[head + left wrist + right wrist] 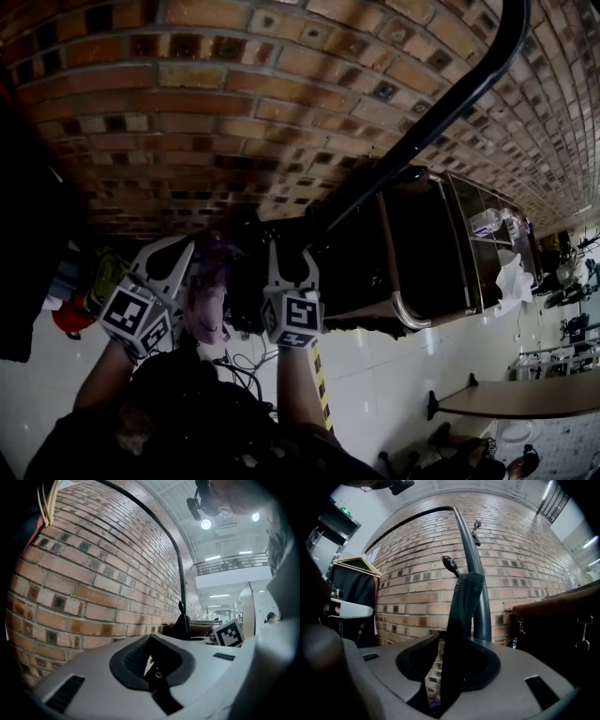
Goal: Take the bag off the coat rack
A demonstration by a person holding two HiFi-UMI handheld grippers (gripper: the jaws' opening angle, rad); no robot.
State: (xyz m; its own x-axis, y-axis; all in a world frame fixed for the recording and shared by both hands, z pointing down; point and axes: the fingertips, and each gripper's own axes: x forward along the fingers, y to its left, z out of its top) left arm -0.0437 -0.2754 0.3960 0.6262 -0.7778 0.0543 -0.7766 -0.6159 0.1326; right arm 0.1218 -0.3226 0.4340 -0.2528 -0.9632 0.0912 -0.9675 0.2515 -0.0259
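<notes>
Brick wall (234, 112) behind, both arms reach up side by side. The right gripper (440, 641) pinches the black bag strap (461, 606), which runs straight up to the coat rack hook (451, 564). The left gripper (152, 660) is squeezed together.

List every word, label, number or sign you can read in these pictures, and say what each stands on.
No readable words or numbers in any view.
Green sign, top left of the right gripper view: too small to read.
Square markers: black-and-white patterns only, no letters.

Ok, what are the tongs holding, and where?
Right tongs pinch the bag's dark strap low, below the coat rack hook. Left tongs close on a thin riveted dark strip, likely more of that strap.
</notes>
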